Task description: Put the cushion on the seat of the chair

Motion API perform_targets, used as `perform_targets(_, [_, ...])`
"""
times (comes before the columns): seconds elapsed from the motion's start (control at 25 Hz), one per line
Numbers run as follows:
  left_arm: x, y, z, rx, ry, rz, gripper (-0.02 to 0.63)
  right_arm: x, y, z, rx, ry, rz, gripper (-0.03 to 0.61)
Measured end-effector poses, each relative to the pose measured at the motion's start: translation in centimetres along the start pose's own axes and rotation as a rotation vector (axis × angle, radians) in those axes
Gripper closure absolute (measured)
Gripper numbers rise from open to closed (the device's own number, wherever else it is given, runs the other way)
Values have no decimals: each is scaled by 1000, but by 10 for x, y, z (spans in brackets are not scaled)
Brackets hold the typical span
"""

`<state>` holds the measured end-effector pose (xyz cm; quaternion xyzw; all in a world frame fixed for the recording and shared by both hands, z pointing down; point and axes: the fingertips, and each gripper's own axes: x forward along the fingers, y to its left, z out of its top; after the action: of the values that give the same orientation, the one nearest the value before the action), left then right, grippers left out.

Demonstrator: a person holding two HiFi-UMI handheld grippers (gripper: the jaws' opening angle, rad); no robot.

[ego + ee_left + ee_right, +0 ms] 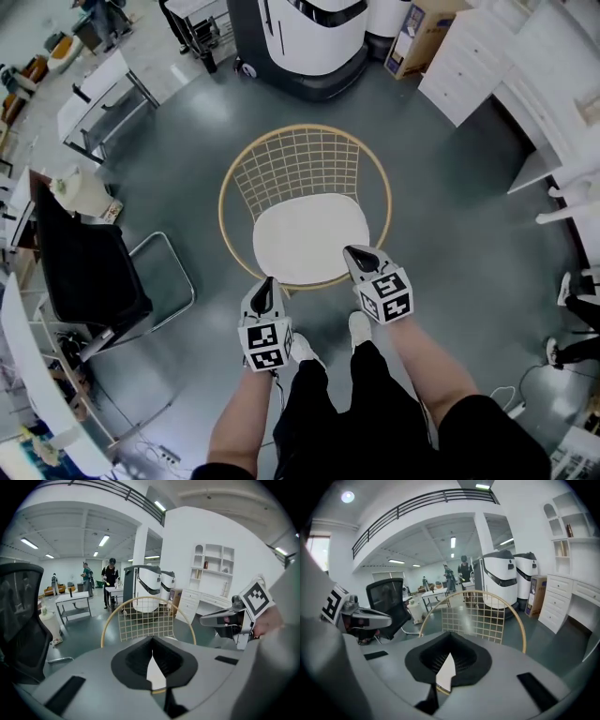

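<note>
From the head view, the white cushion (311, 236) lay flat on the seat of the round wire chair (305, 159). The left tool (269, 289) was at the front rim of the seat. The right tool (359, 255) was over the front right edge of the cushion. Neither tool held it. Grey floor (187, 150) lay open all around the chair. A black office chair (89, 267) stood to the left, a white machine (314, 37) behind, and white cabinets (478, 56) to the right.

In the left gripper view, the left tool (152, 641) had its jaws closed with nothing between them. The cushion (154, 673) showed beyond them, below the wire back (145, 620). The right tool (232, 618) was near on the right.

In the right gripper view, the right tool (449, 641) was also closed and empty. The cushion (446, 673) lay past it, and the left tool (361, 618) was on the left.
</note>
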<state>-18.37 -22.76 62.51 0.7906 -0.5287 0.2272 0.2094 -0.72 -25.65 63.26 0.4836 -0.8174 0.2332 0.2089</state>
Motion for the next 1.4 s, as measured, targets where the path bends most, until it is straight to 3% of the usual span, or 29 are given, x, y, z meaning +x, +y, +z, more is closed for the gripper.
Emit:
perform_targets(0.32, [-99,-14,77,19,-115,-56,597,-83,87,86,-30,-95,105,566])
perform_targets(0.68, [-164,-11,113,119,-217,-136,597,-136,147,137,-145,-212,106,566])
perform_targets(1.08, [-192,-40,91,178,-192,-254,597,-175,167,111,-114,-223,60,566])
perform_targets(1.4, [-209,-80,69,160,-179,-246,597,-209,166,76,-133,-191,93,566])
